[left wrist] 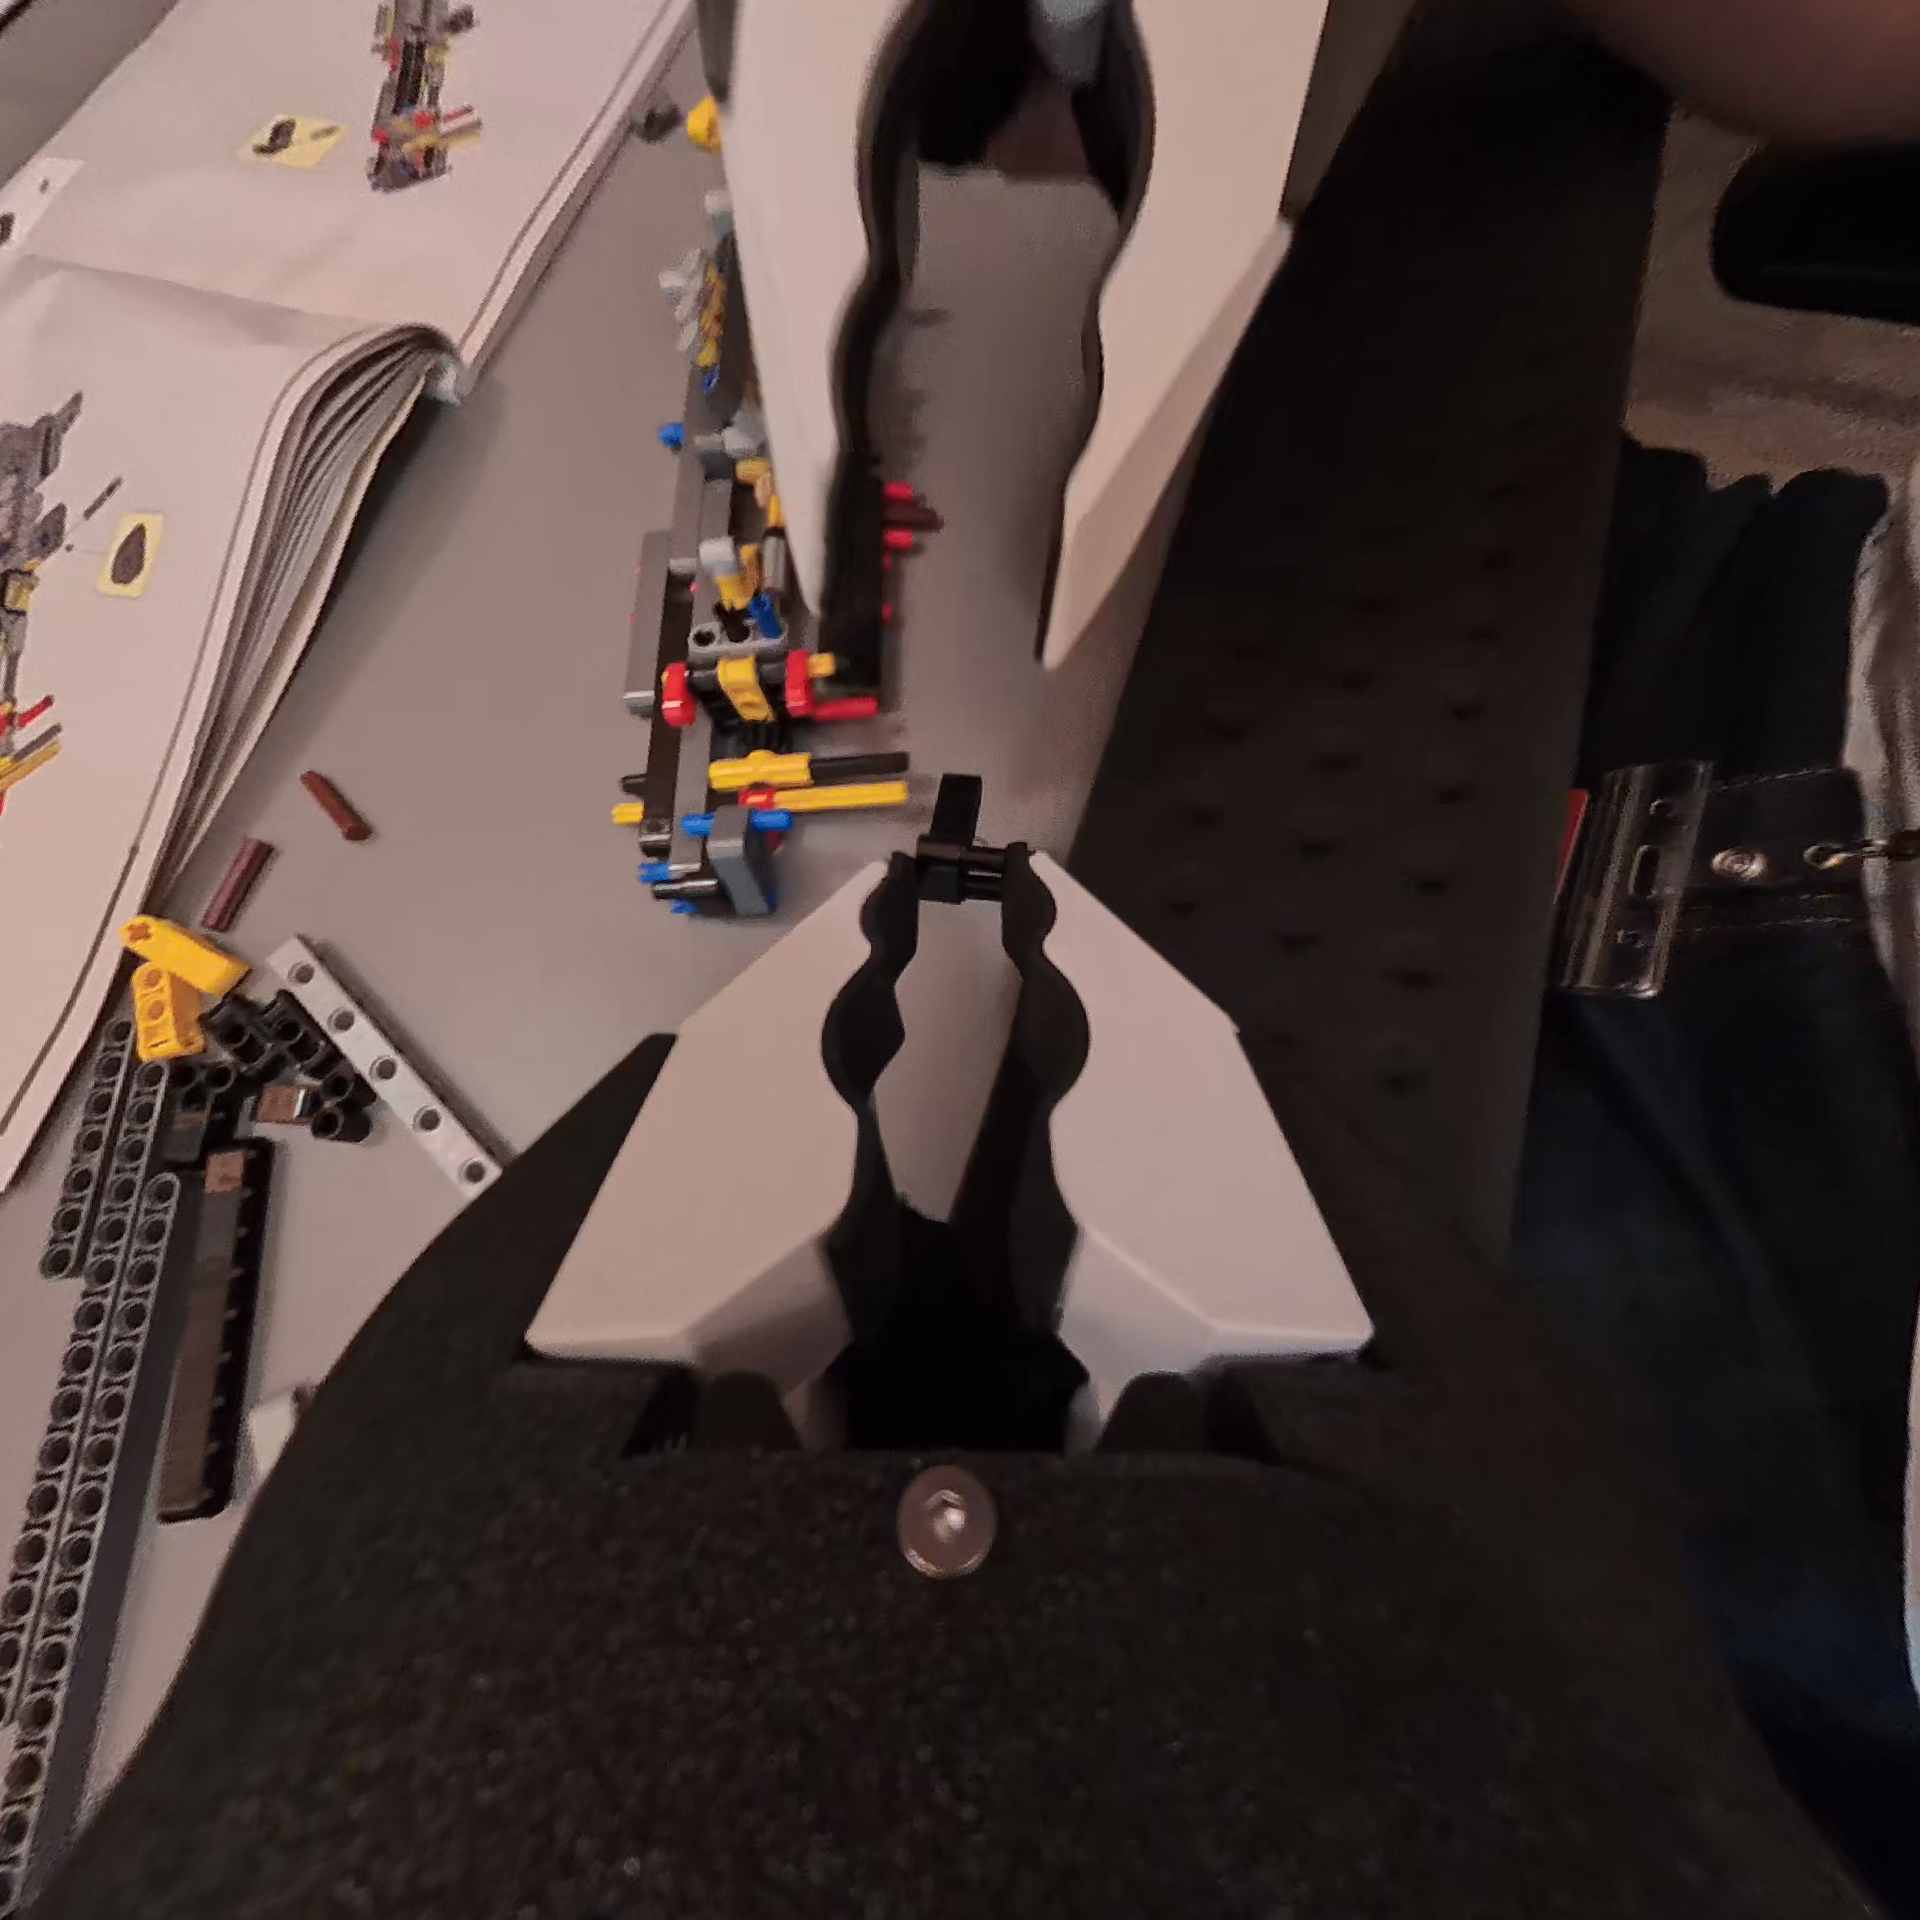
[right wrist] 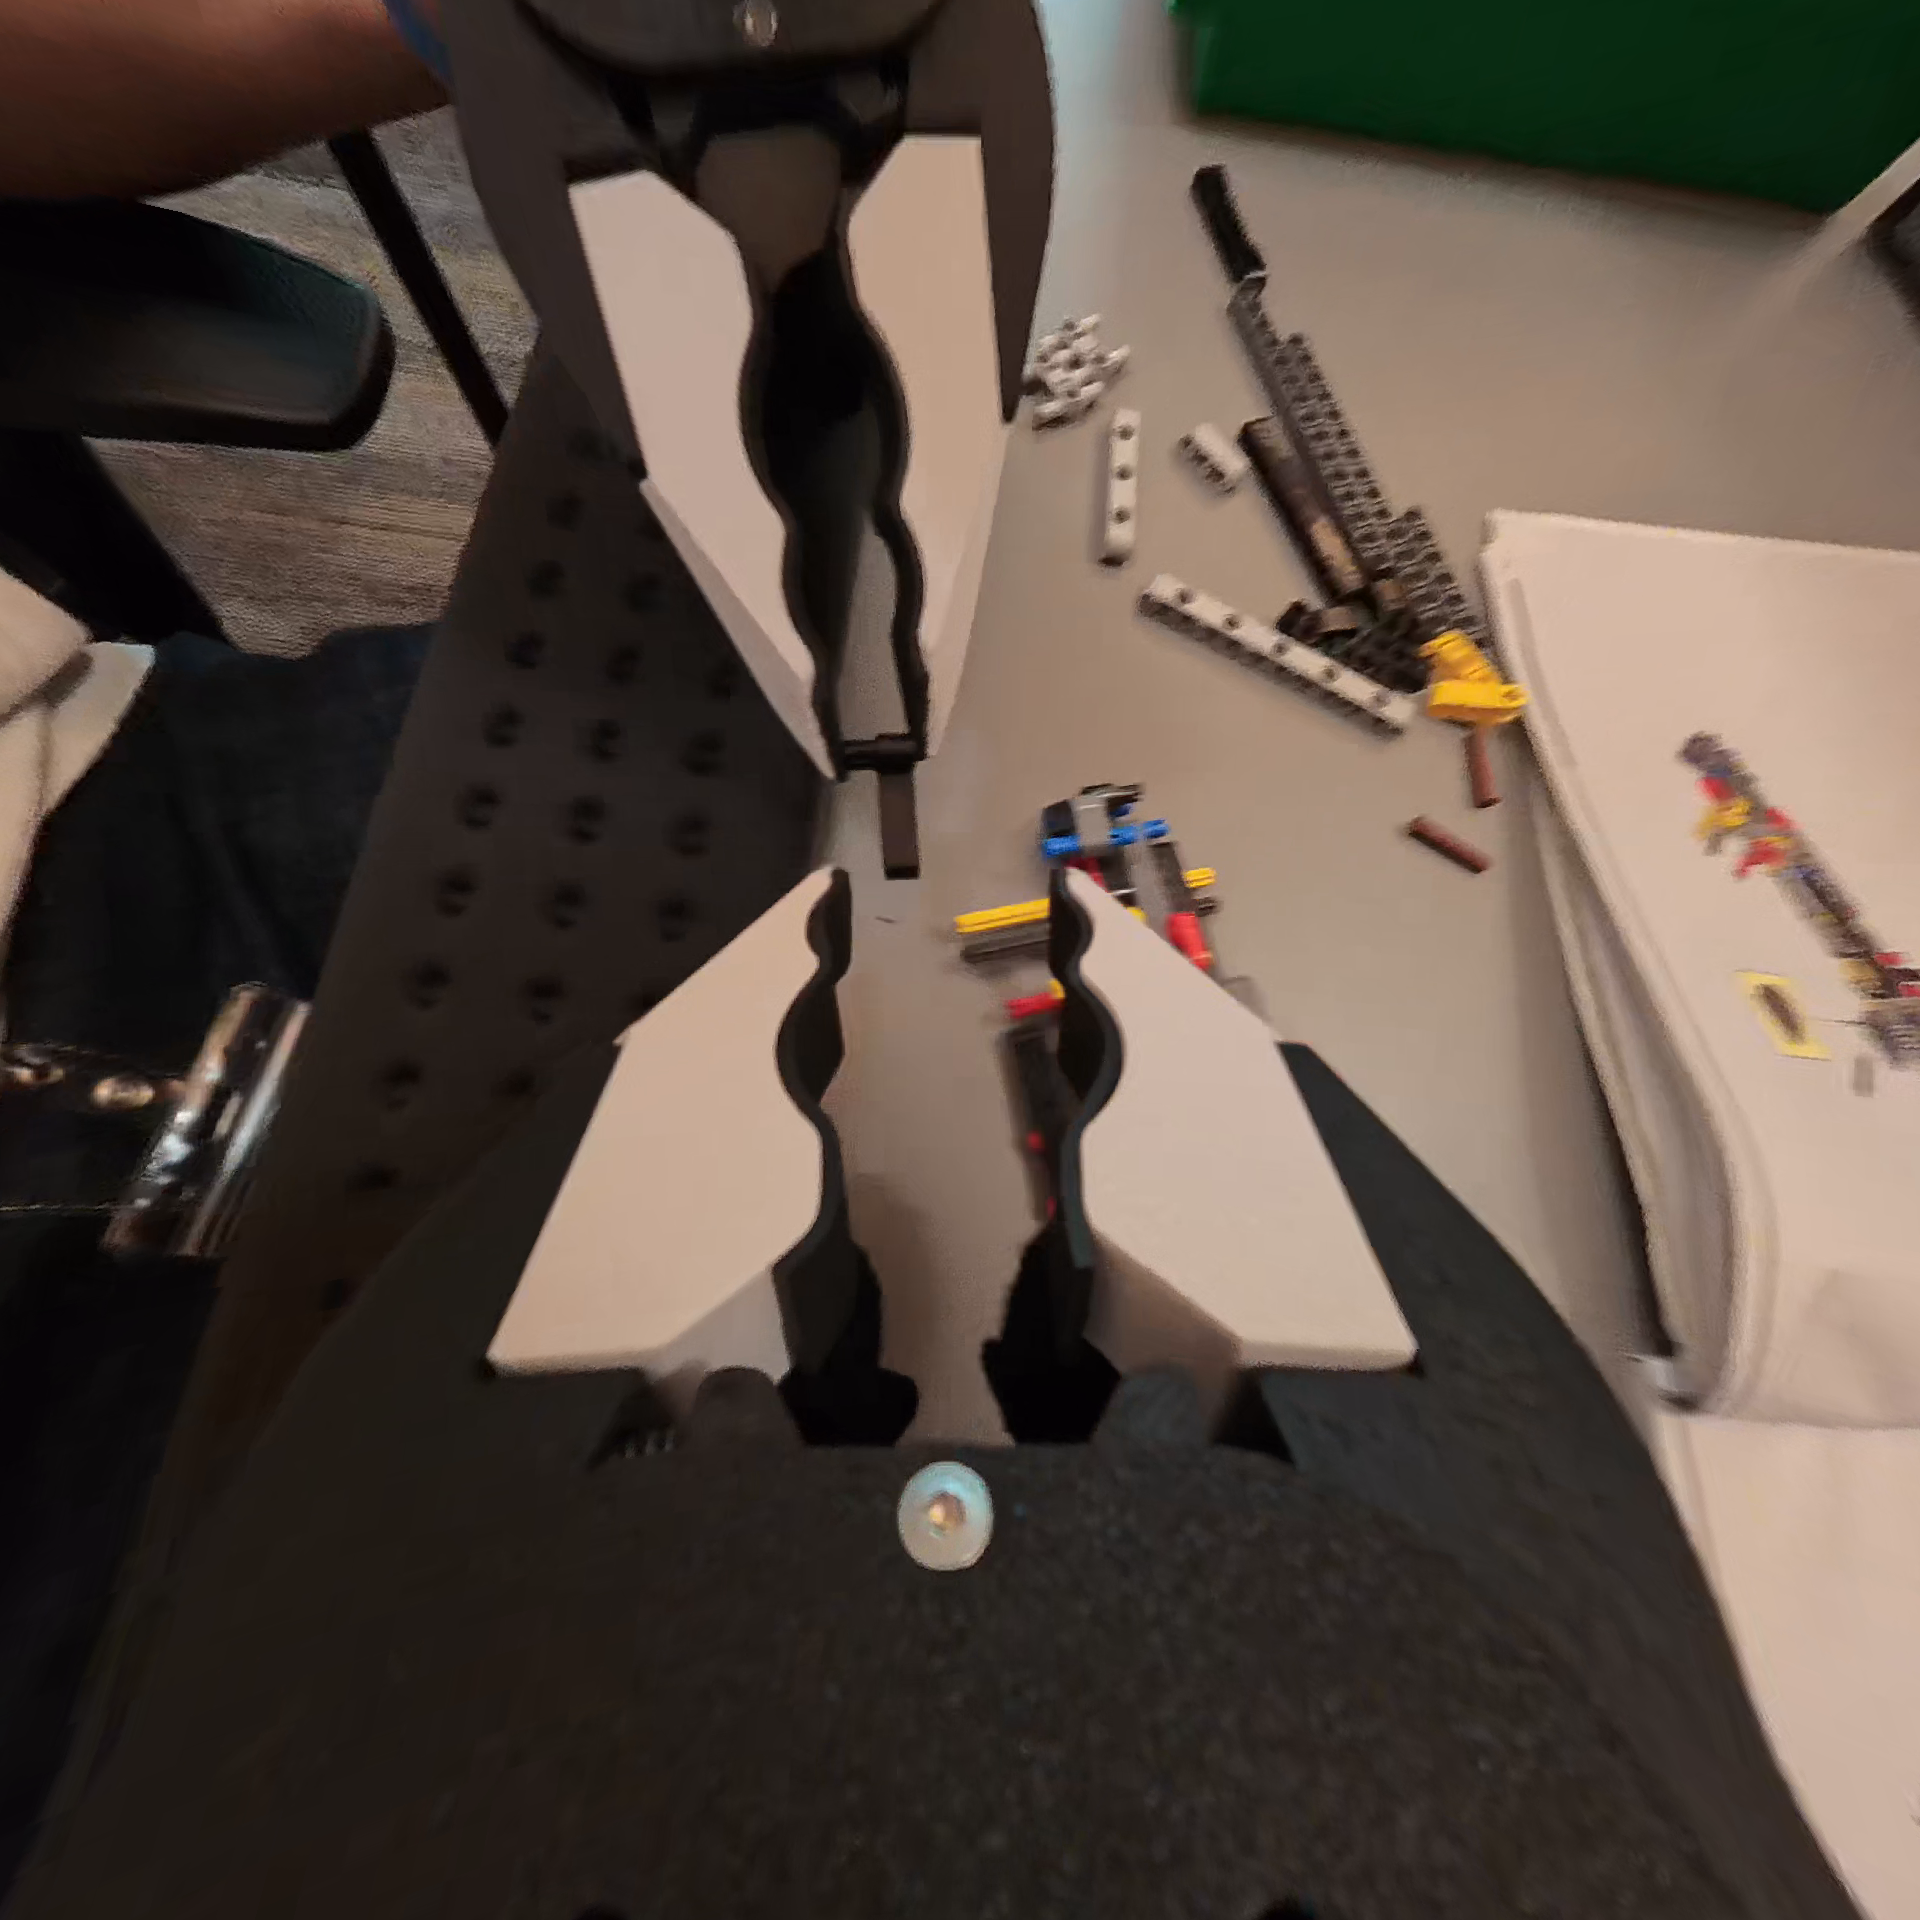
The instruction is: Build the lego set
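Small black lego piece (left wrist: 954,854) is pinched at the tips of the left gripper (left wrist: 961,868), held just above the grey tabletop (left wrist: 499,665). Right gripper (right wrist: 951,883) faces it tip to tip, fingers spread with nothing in them, over the half-built lego model (left wrist: 727,665) lying close by.

Each camera sits just behind its own fingers, looking forward along them and steeply down, close over the grey worktop (left wrist: 499,665). The two views face one another. Both take in the part-built model (left wrist: 727,686) between them, the open instruction booklet (right wrist: 1704,935) and the opposite hand-held gripper
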Demonstrator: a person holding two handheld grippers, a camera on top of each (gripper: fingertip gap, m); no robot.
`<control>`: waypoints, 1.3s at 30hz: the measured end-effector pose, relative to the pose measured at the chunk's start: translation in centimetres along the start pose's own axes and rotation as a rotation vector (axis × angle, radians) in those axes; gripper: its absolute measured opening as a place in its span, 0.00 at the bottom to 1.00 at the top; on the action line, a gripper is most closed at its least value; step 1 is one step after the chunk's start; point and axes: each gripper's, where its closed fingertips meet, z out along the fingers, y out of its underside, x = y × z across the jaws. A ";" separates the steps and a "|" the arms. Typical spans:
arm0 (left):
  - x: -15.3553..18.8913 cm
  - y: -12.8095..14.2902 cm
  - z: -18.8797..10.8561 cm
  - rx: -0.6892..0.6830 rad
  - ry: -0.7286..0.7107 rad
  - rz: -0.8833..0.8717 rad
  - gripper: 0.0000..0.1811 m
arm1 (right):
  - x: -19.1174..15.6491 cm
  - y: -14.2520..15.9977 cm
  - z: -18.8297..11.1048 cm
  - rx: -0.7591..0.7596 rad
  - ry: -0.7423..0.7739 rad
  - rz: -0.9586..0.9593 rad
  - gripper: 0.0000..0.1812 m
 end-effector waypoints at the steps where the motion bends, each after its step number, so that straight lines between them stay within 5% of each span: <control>1: -0.3 0.2 0.0 -0.005 -0.002 0.001 0.08 | 0.9 0.0 -0.1 -0.010 0.025 -0.021 0.23; 6: -1.4 -0.2 0.3 0.021 0.019 -0.018 0.08 | 2.9 2.2 1.7 -0.217 -0.023 -0.091 0.43; 11: -1.0 -0.5 0.6 0.017 0.051 -0.008 0.08 | 2.5 3.6 3.3 -0.341 -0.152 -0.069 0.48; 29: -0.4 1.5 2.2 -0.143 0.092 0.013 0.09 | 2.7 3.6 4.5 -0.309 -0.187 -0.076 0.41; 39: -0.4 1.0 1.8 -0.100 0.032 0.068 0.08 | 2.6 3.5 4.5 -0.296 -0.212 -0.073 0.42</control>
